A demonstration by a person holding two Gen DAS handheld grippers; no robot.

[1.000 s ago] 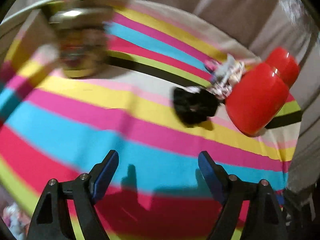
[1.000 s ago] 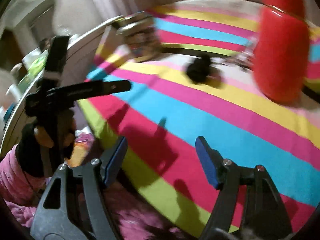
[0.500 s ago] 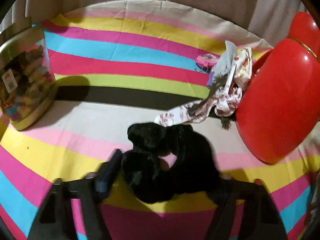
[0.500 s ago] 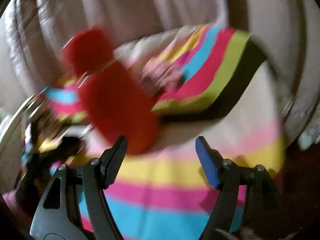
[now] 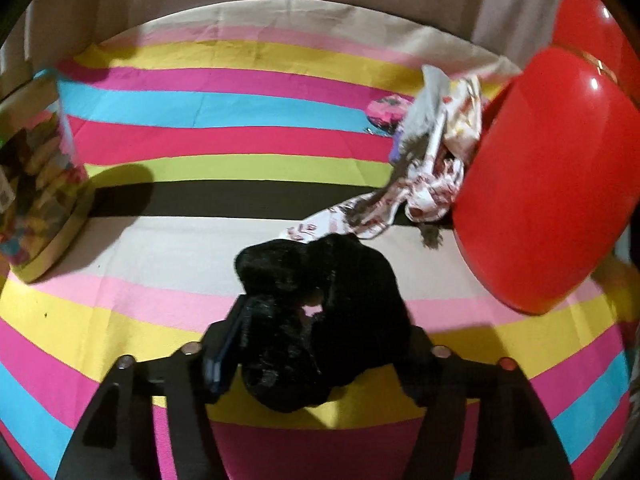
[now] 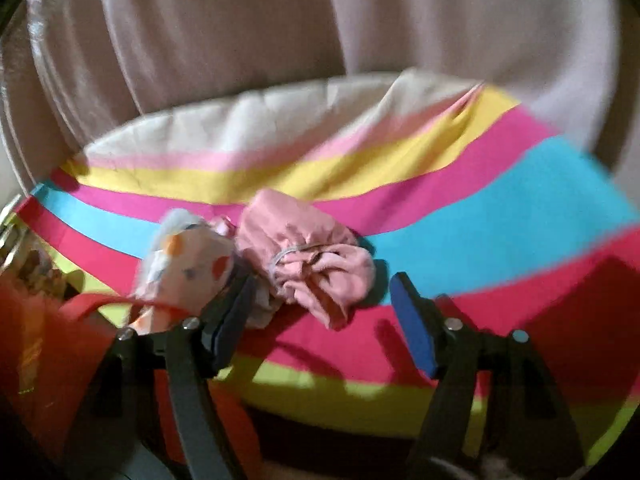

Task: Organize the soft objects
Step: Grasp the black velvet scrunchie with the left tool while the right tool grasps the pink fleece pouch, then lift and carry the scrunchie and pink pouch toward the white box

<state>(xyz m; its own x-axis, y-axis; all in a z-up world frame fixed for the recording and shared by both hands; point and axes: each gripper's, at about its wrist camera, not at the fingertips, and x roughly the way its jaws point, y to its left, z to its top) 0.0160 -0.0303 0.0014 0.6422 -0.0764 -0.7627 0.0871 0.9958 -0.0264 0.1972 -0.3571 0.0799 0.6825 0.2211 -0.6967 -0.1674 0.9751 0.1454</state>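
1. Left gripper (image 5: 316,344) straddling black fluffy scrunchie (image 5: 320,320) on striped cloth (image 5: 200,240), grip unconfirmed
2. Squeeze fully before lifting
3. Right gripper (image 6: 324,316) wide, near pink fabric bundle (image 6: 308,264)

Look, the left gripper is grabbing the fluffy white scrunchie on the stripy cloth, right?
Not quite: the scrunchie is black, not white. The left wrist view shows the left gripper closed around it on the stripy cloth.
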